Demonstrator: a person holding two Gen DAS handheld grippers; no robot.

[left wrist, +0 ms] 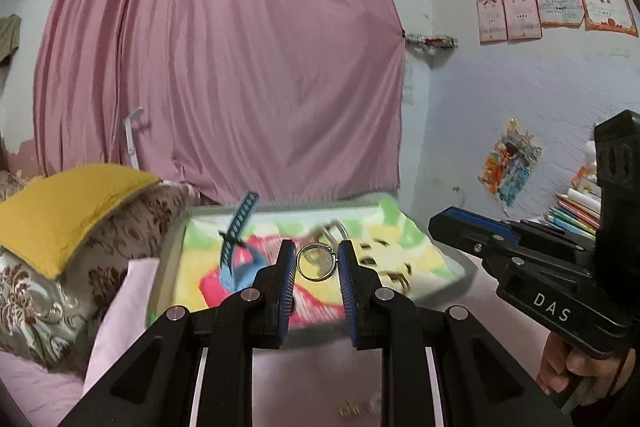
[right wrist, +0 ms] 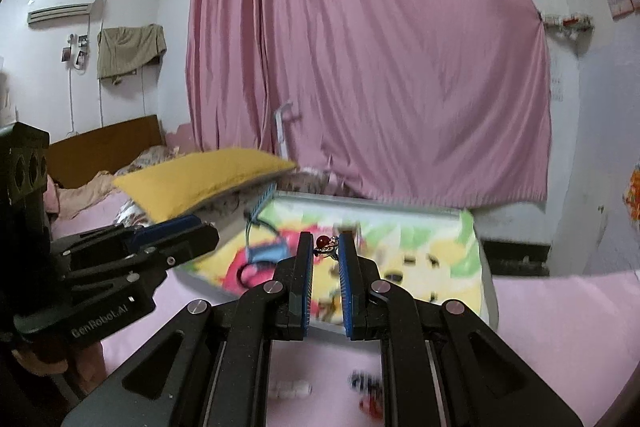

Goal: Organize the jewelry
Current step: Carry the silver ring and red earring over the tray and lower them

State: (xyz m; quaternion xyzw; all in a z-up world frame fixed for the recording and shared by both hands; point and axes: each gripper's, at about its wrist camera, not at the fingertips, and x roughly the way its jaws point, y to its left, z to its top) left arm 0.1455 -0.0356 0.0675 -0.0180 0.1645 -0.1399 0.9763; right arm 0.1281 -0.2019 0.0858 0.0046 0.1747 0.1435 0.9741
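Nearest the lens, left wrist view: left gripper (left wrist: 317, 263), blue-padded fingers (left wrist: 287, 291) clenched on a silver ring (left wrist: 316, 262), held edge-to-edge at the very fingertips, above the near part of a tray.

Item, right wrist view: right gripper (right wrist: 326, 247), fingers closed on a small ornament with a dark red bead (right wrist: 322, 240) — ring, earring or charm, cannot tell which; metalwork below the bead is blurred.

Item: shallow tray (left wrist: 168, 259) lined with a bright cartoon-print cloth (left wrist: 400, 251), resting on the pink bedsheet (left wrist: 320, 359). On the cloth, left to right: a blue comb-like piece (left wrist: 238, 227) standing tilted, a blue object beneath it, a grey metal loop (left wrist: 334, 229) behind the ring, dark marks that may be print or jewellery.

Item: small pale beads (right wrist: 289, 388) and a dark-and-red piece (right wrist: 370, 393) lying loose on the sheet, under the right gripper, outside the tray.

Risks:
- Ring is pinched across its rim at the pad tips only; a slight easing or twist would likely let it spring out and vanish into the sheet or patterned cloth.
- Bead ornament is held just as shallowly — same fault, and its shape gives the pads little to bear on.
- Both grippers sit near each other over the tray; a careless swing could knock one against the other.
- Tilted comb piece could be toppled by a low approach.

Obscured: tray's near edge is hidden behind the finger linkages; loose pieces on the sheet are motion-blurred; tray contents at right smear into the print.
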